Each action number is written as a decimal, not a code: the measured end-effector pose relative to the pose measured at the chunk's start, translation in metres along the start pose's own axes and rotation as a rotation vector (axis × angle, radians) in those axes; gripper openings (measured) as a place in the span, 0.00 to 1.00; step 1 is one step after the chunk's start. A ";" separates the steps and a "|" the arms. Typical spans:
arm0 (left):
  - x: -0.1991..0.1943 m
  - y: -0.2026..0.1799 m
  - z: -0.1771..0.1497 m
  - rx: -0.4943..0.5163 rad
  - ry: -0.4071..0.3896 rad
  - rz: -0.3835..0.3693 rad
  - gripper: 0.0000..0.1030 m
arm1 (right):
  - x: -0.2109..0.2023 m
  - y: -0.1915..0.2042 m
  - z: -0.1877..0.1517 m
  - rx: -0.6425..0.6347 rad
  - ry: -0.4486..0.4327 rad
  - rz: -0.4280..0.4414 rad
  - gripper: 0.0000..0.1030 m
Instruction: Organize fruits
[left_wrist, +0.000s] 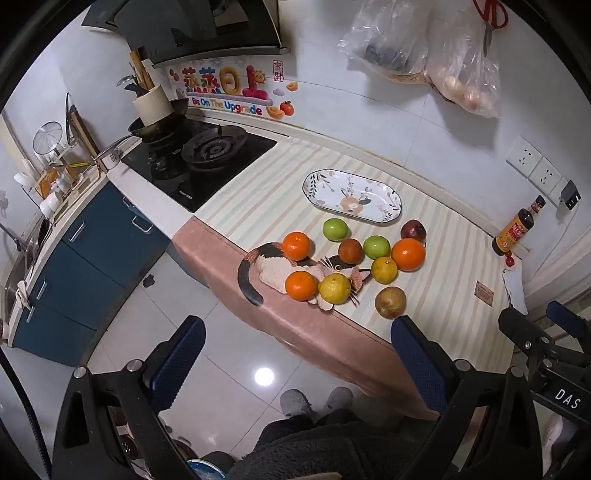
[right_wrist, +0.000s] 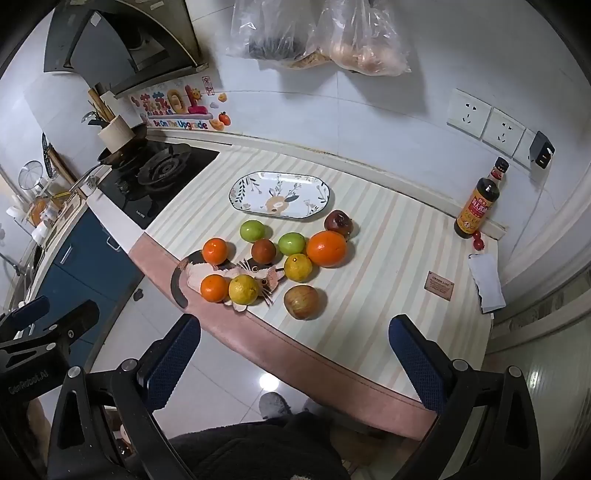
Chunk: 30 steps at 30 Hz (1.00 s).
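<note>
Several fruits lie loose on the striped counter mat: a large orange (left_wrist: 408, 254) (right_wrist: 326, 248), two small oranges (left_wrist: 296, 245) (right_wrist: 214, 251), two green fruits (left_wrist: 335, 229) (right_wrist: 252, 230), two yellow citrus (left_wrist: 334, 288) (right_wrist: 243, 289), a dark red apple (left_wrist: 413, 230) (right_wrist: 338, 222) and a brownish apple (left_wrist: 390, 302) (right_wrist: 301, 302). An empty oval flowered plate (left_wrist: 391, 206) (right_wrist: 325, 192) sits behind them. My left gripper (left_wrist: 297, 354) and right gripper (right_wrist: 293, 350) are both open and empty, held in front of the counter edge, short of the fruits.
A gas stove (left_wrist: 207, 155) (right_wrist: 159, 173) with a pan is at the left. A sauce bottle (left_wrist: 515, 230) (right_wrist: 478, 206) stands at the back right by the wall sockets (right_wrist: 487, 123). Plastic bags (left_wrist: 424, 55) (right_wrist: 317, 37) hang on the wall. A cat-shaped mat (left_wrist: 273, 266) lies under some fruits.
</note>
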<state>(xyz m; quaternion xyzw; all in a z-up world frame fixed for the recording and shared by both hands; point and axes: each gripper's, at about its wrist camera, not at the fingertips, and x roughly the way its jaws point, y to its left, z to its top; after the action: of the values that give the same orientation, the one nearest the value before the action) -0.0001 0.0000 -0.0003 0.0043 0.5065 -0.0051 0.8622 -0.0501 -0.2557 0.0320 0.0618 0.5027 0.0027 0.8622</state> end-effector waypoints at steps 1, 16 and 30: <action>0.000 0.000 0.000 0.002 0.002 -0.003 1.00 | 0.000 0.000 0.001 -0.001 0.004 -0.004 1.00; -0.002 -0.006 0.001 0.008 -0.001 0.010 1.00 | -0.003 -0.004 0.002 -0.004 0.003 -0.009 1.00; -0.005 -0.007 0.006 0.009 -0.010 0.012 1.00 | -0.009 -0.005 -0.003 -0.004 -0.002 -0.008 1.00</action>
<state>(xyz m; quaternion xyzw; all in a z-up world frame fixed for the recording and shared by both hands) 0.0032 -0.0074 0.0068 0.0110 0.5020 -0.0021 0.8648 -0.0577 -0.2607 0.0374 0.0581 0.5022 0.0004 0.8628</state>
